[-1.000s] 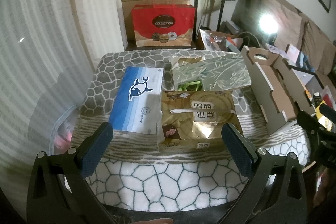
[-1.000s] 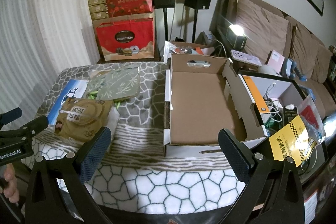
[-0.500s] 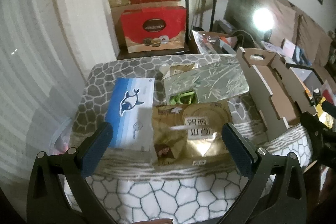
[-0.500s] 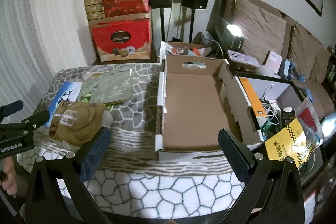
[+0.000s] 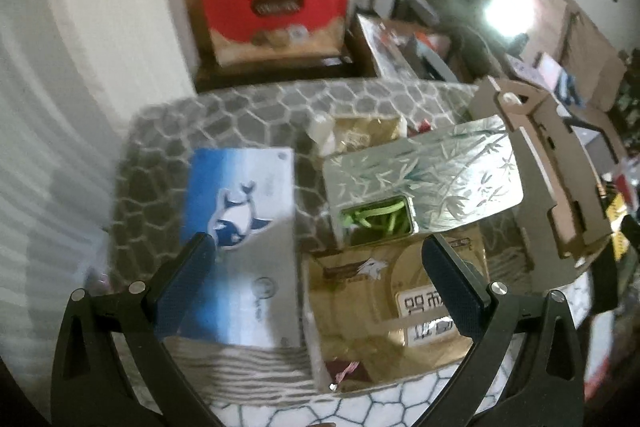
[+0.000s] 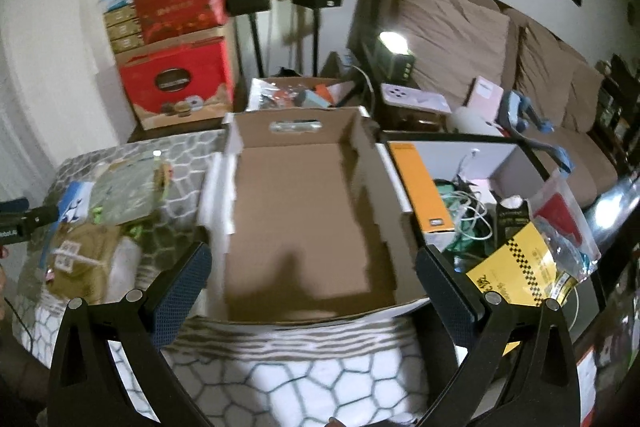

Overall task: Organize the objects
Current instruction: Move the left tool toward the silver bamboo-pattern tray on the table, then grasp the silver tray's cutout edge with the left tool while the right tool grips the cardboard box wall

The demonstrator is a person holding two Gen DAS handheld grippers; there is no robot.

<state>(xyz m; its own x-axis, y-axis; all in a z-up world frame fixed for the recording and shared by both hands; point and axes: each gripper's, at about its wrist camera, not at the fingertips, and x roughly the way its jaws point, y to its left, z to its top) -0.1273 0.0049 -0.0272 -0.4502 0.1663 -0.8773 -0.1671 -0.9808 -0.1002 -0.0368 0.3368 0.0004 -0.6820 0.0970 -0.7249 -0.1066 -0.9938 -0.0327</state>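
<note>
In the left wrist view my left gripper is open and empty, low over the near packages. A blue and white dolphin pack lies under its left finger. A gold packet with Chinese print lies under its right finger. A silver bamboo-print pouch lies behind them. In the right wrist view my right gripper is open and empty, in front of an open empty cardboard box. The same packages lie left of the box; the gold packet is nearest.
The table has a stone-pattern cloth. Red gift boxes stand stacked behind it. A white bin with cables and a yellow checkered packet sits right of the box. A sofa is at far right.
My left gripper has moved forward and down toward the packages, which now loom larger. My right gripper has moved closer to the cardboard box. Both stay open.
</note>
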